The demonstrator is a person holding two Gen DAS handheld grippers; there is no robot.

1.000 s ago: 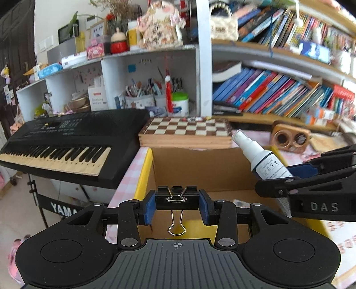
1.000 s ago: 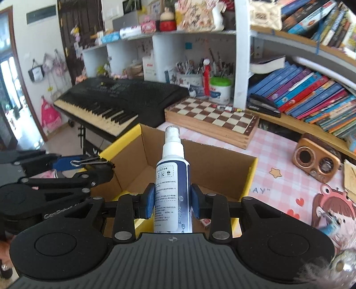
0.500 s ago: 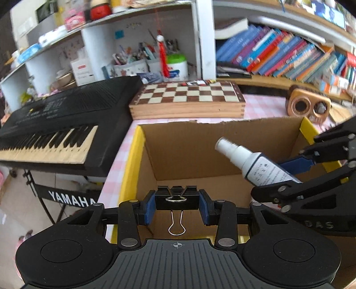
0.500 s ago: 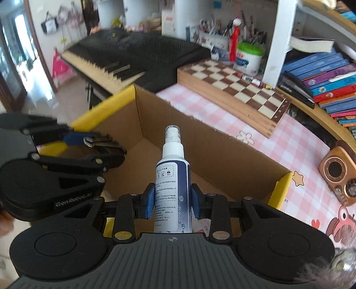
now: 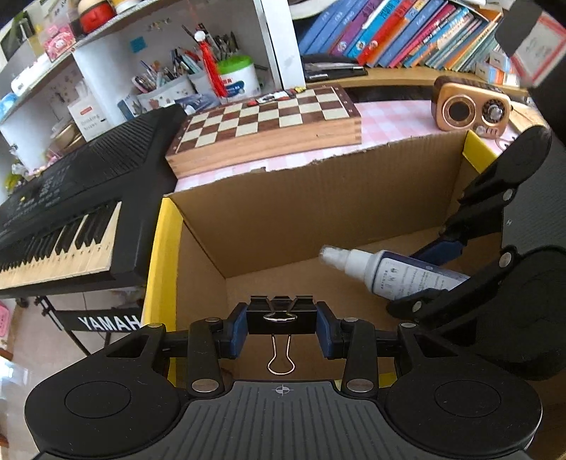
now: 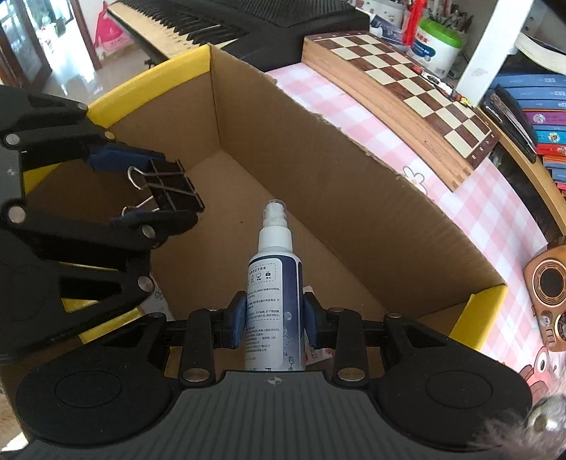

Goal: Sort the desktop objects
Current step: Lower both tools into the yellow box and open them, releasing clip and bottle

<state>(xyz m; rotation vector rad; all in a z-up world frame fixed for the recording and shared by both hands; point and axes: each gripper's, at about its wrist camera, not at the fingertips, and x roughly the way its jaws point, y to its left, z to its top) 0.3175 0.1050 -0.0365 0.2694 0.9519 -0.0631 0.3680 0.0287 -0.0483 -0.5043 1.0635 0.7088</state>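
Note:
A black binder clip point(image 5: 282, 316) with a wire handle sits pinched between the blue pads of my left gripper point(image 5: 282, 331), which is shut on it. A white spray bottle point(image 6: 274, 300) with a dark blue label is clamped upright in my right gripper point(image 6: 274, 320), nozzle pointing away. Both grippers hang over the open cardboard box point(image 5: 318, 198) with yellow flaps point(image 6: 148, 83). In the right wrist view the left gripper point(image 6: 152, 187) and its clip point(image 6: 169, 187) are at the left, above the box floor. In the left wrist view the bottle point(image 5: 389, 270) lies slanted at the right.
A wooden chessboard case point(image 5: 269, 124) lies behind the box on a pink checked cloth point(image 6: 488, 198). A black keyboard point(image 5: 63, 212) stands to the left. A small wooden radio point(image 5: 472, 108) sits at the right, with shelves of books point(image 5: 389, 32) and pen cups point(image 5: 169, 85) behind.
Both grippers have tipped downward and sunk toward the box opening, so the box inside now fills the views. The clip and the bottle stay gripped as before.

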